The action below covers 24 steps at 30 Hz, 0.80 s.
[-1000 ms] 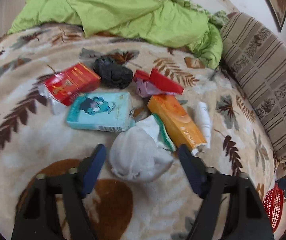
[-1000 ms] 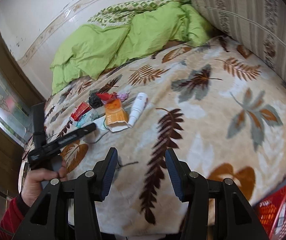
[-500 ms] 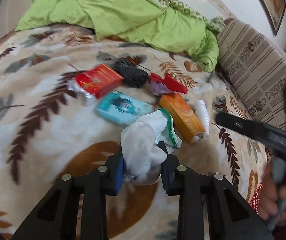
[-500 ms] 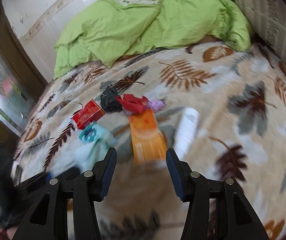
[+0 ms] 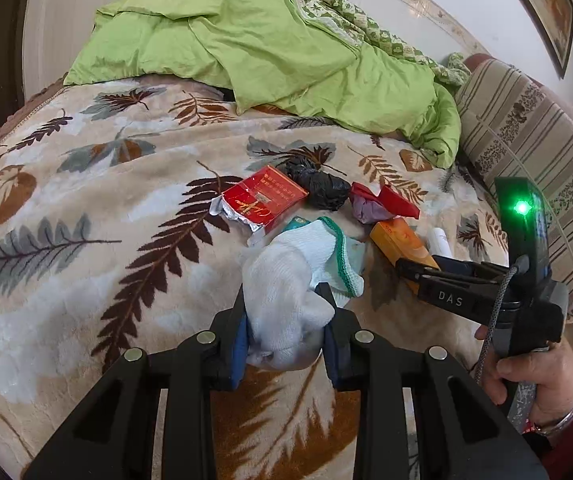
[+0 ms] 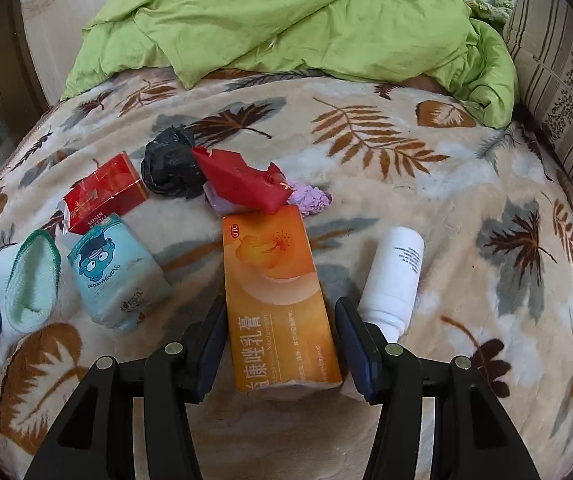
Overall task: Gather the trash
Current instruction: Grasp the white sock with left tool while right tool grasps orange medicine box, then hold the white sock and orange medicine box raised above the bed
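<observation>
My left gripper [image 5: 284,320] is shut on a white sock with a green cuff [image 5: 290,280] and holds it just above the leaf-print blanket; the sock also shows in the right wrist view [image 6: 26,280]. My right gripper [image 6: 280,340] is open, its fingers on either side of the near end of an orange medicine box [image 6: 276,300] lying flat. A white bottle [image 6: 396,276] lies just right of the right finger. A blue tissue pack [image 6: 112,272], red cigarette pack [image 6: 102,194], black bag [image 6: 170,168] and red wrapper [image 6: 242,182] lie beyond.
A green quilt [image 6: 286,20] is heaped at the back of the bed. A striped cushion [image 5: 534,152] lines the right side. In the left wrist view the right gripper [image 5: 418,270] reaches in from the right, over the orange box [image 5: 400,240].
My left gripper closed on the white sock and lifted it. My right gripper swung across the bed to the orange box and now straddles it.
</observation>
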Tool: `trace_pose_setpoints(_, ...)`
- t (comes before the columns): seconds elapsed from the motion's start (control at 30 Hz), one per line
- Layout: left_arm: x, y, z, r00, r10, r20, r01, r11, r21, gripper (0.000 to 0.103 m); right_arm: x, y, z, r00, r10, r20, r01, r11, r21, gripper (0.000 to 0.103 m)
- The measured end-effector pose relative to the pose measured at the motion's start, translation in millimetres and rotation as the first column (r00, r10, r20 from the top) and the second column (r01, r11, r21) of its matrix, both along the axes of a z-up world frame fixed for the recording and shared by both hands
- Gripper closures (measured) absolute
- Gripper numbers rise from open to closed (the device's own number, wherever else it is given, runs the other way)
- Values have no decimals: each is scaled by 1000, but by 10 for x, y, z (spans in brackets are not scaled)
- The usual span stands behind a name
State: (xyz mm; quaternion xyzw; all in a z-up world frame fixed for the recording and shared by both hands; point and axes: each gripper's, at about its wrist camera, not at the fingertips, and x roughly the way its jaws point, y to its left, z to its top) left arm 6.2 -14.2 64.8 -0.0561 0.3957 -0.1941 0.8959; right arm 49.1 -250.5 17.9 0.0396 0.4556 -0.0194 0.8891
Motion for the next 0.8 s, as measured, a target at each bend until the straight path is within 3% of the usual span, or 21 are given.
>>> trace_pose_setpoints(0.13,-26,-21,13,1000,7,24,-7,1000,21,74,-38,-33,1,1000,-11,4,11,999,36,50)
trace_pose_setpoints(0.37,-38,-20,22,998,39,41,-40,999,31,74,-413,72,311,995,-50,88,39,992,121,50)
trace_pose_setpoints(0.5,-33,-42,17,998,49,48,-51,998,43,74,-594,216,451,987,-51,154,31,991,129,50)
trace_pose_setpoints(0.8,-37,-61,6,996,64,65,-69,994,83,74,-526,251,417,987,-41,157,20,991,133,50)
